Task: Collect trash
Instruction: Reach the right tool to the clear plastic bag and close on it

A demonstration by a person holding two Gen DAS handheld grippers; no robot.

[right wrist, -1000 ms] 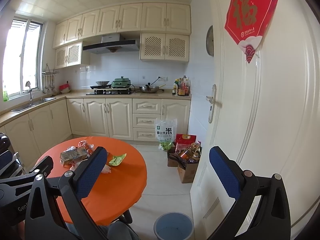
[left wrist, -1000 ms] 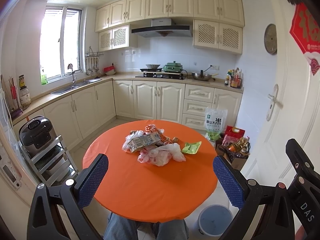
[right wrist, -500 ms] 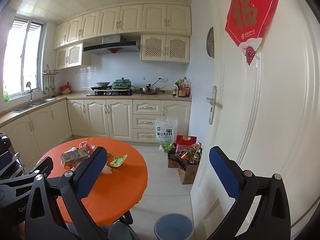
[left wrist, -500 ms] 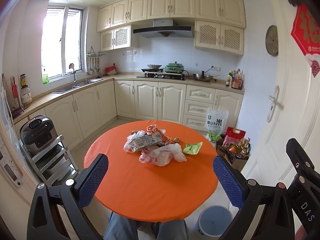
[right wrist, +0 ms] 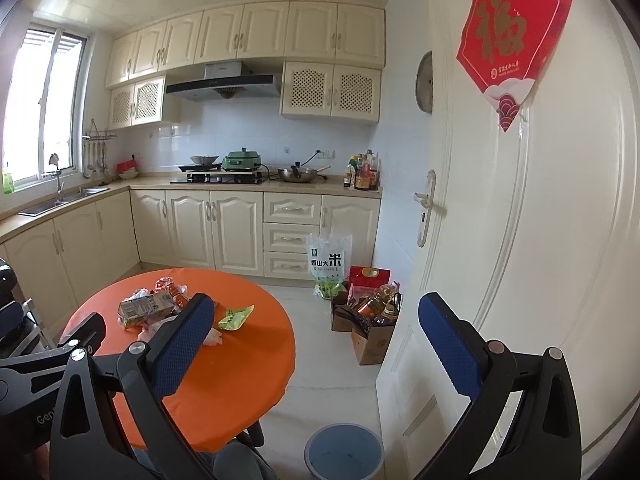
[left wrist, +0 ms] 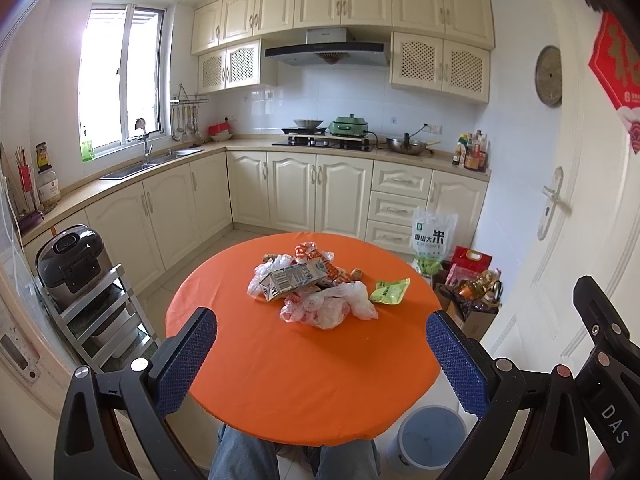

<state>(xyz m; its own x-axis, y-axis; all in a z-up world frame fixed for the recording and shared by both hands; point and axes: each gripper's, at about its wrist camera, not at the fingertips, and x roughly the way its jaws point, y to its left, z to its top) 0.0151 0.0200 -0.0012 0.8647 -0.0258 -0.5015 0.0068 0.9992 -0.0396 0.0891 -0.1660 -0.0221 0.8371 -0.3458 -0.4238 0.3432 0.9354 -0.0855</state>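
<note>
Above the near edge of the round table, both grippers held high, nothing picked up.

Left jaws: left gripper (left wrist: 320,350) spread wide, empty; blue pads (left wrist: 182,360) frame the table between them, well short of the litter.

Right jaws: right gripper (right wrist: 316,344) also wide and empty, aimed past the table's right side toward the white door (right wrist: 520,240) and the floor.

Trash: a heap near the middle of the orange table (left wrist: 288,380): a flattened carton (left wrist: 290,280) lying on top, a crumpled clear bag (left wrist: 336,308) just in front of it, an orange snack wrapper (left wrist: 312,252) behind, and a green packet (left wrist: 390,291) lying flat just to the right of the bag, whether touching it I cannot tell.

Bin: blue bin (right wrist: 344,454) on the floor below the table's near right edge, open, seemingly empty.

Person: seated at the table, denim knees (left wrist: 248,460) under the near rim.

Step in hand: judged the very start, approach only, no piece yet gripped.

Next move calls for: lowering and reaching one gripper forward to the heap; the green packet is the cleanest first grab, lying clear of the pile. It lies flat, so a finger must slide under an edge. Then carry it down and right to the bin.

Risk: the thin bag may drag its neighbours along when lifted.
</note>
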